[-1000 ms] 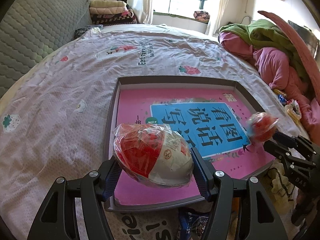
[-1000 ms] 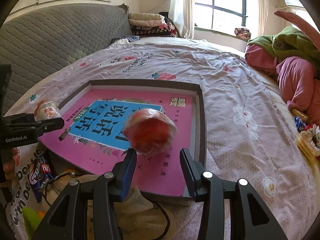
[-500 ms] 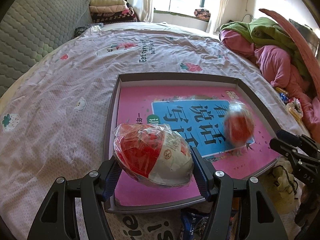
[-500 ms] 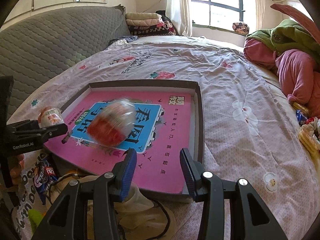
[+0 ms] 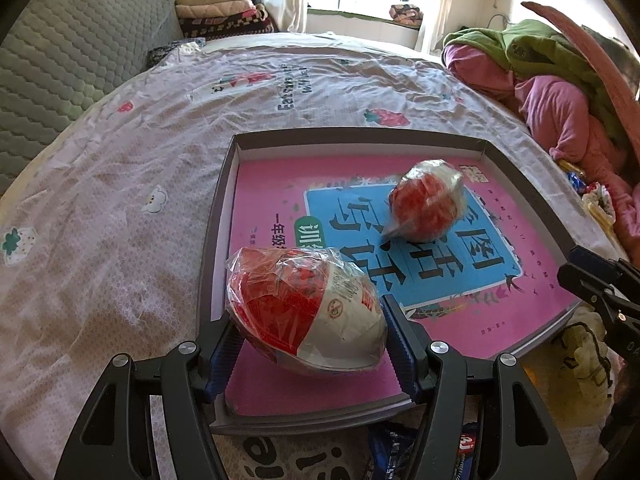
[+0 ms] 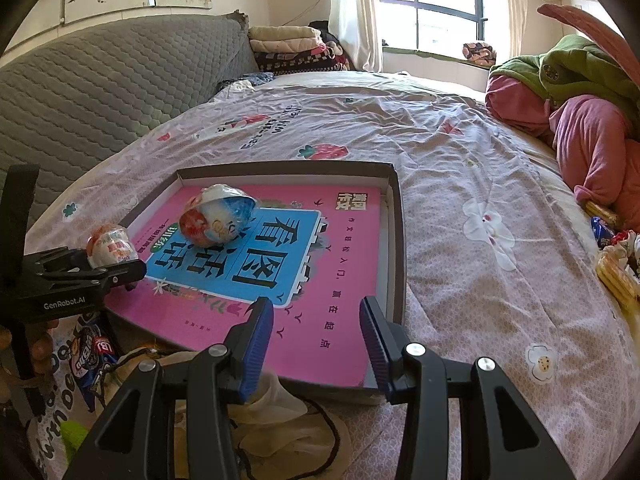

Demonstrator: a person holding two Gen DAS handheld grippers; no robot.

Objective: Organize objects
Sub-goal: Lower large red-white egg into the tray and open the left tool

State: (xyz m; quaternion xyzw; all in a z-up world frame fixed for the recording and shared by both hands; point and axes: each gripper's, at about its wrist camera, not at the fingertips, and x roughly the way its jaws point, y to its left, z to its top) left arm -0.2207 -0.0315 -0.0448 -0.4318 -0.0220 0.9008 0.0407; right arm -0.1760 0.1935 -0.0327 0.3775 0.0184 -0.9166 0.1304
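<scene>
The left gripper point(image 5: 310, 334) is clamped on a wrapped egg point(image 5: 304, 316), its blue pads pressing the egg's two sides with the jaws set wide. This egg is large and oval, half red and half white, sealed in crinkled clear film that catches the light; a small round no-symbol and some red print sit on the white half. It hangs over the tray's point(image 5: 216, 240) 7 o'clock corner, in the left wrist view.

A second egg point(image 5: 426, 204) lies loose in the tray, on the blue panel of the pink book point(image 5: 272, 216) that fills the tray floor. From the left camera it looks red with a white cap and a twisted film tail, slightly blurred, at about 1 o'clock from the held one. From the right camera the same egg point(image 6: 218, 220) shows red, white and a blue side, toward the tray's 10 o'clock part.

The right gripper point(image 6: 316, 336) is partly open with nothing between its blue pads, poised over the tray's near edge at 6 o'clock.

The tray is shallow, dark-rimmed and white-walled, sitting on a pale floral bedsheet point(image 6: 460, 184). Snack packets point(image 6: 88, 356) lie below the tray's near edge at 8 o'clock.
</scene>
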